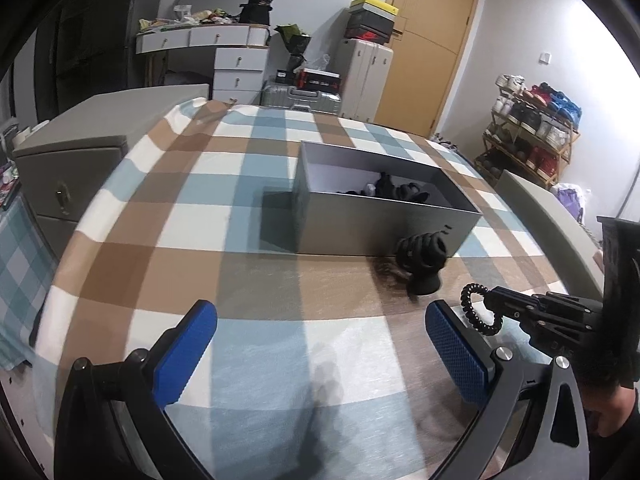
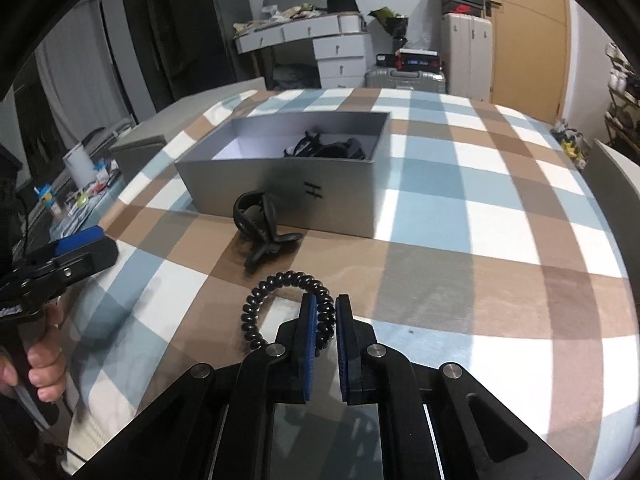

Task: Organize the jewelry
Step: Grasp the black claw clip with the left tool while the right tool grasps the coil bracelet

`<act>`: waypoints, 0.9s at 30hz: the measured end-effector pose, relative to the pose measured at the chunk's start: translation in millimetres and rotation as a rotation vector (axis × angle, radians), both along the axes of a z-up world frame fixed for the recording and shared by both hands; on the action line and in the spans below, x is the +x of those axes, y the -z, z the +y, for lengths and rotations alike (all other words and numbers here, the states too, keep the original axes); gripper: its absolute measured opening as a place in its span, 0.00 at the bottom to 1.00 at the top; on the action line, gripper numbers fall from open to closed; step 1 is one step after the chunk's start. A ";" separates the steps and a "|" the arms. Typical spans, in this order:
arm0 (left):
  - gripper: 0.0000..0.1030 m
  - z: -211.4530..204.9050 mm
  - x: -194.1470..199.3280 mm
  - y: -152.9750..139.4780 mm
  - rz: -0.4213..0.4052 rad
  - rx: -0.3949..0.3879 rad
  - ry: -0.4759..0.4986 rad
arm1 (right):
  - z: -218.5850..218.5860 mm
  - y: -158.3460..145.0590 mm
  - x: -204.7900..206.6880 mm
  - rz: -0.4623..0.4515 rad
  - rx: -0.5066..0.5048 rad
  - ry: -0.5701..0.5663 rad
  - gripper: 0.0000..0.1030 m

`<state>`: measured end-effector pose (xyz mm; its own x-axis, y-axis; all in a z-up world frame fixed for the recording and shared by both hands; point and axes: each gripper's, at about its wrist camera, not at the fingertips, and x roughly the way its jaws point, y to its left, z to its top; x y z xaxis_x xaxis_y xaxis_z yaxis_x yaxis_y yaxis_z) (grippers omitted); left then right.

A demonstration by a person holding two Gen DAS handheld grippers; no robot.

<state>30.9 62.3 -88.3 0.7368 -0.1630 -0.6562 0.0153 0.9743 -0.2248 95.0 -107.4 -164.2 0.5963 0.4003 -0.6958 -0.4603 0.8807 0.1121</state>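
My right gripper (image 2: 323, 312) is shut on a black spiral hair tie (image 2: 256, 300), holding it just above the checked cloth; the tie also shows in the left wrist view (image 1: 478, 308), pinched by the right gripper (image 1: 494, 304). A black claw hair clip (image 2: 260, 224) lies on the cloth in front of a grey open box (image 2: 280, 184), which holds several black hair accessories (image 2: 324, 146). The clip (image 1: 422, 260) and the box (image 1: 376, 224) show ahead of my left gripper (image 1: 320, 340), which is open and empty over the cloth.
The blue, brown and white checked cloth (image 2: 480, 220) covers the table. A grey cabinet (image 1: 68, 176) stands at the left. White drawers (image 1: 236, 68), suitcases (image 1: 364, 76), a wooden door (image 1: 432, 40) and a shoe rack (image 1: 532, 128) stand behind.
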 end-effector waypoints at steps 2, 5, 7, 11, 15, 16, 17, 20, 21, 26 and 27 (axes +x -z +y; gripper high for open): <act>0.99 -5.1 3.8 -0.2 0.009 -0.013 0.021 | -7.1 -4.6 -3.3 -0.013 0.017 0.009 0.08; 0.99 -12.0 7.8 -1.0 0.017 -0.020 0.043 | -17.7 -11.1 -7.8 -0.037 0.055 0.025 0.08; 0.99 -19.1 11.1 -3.2 0.009 -0.002 0.048 | -23.4 -14.4 -9.8 -0.051 0.077 0.034 0.08; 0.99 -30.4 19.9 -6.1 0.003 -0.009 0.085 | -34.1 -18.6 -15.0 -0.075 0.113 0.047 0.08; 0.99 -41.0 37.7 -5.5 0.021 -0.056 0.120 | -43.3 -19.9 -16.6 -0.087 0.144 0.053 0.08; 0.99 -43.5 41.2 -5.0 0.024 -0.062 0.125 | -45.3 -20.0 -16.5 -0.088 0.153 0.053 0.08; 0.99 -46.3 45.5 -3.9 0.030 -0.070 0.132 | -47.5 -19.9 -15.9 -0.088 0.162 0.053 0.08; 0.98 -54.2 58.7 0.9 0.060 -0.084 0.146 | -53.9 -19.1 -14.1 -0.090 0.186 0.058 0.08; 0.98 -56.0 61.9 2.1 0.066 -0.086 0.147 | -55.9 -18.8 -14.0 -0.092 0.189 0.062 0.08; 0.95 -59.3 72.8 9.4 0.097 -0.106 0.131 | -63.5 -15.7 -10.8 -0.086 0.211 0.060 0.08; 0.91 -60.1 73.9 11.1 0.105 -0.103 0.128 | -64.2 -15.3 -10.8 -0.088 0.214 0.059 0.08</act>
<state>104.7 2.2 -99.3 0.6338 -0.3214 -0.7035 0.1088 0.9376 -0.3304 84.1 -171.6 -148.9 0.6776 0.4952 -0.5436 -0.4246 0.8671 0.2606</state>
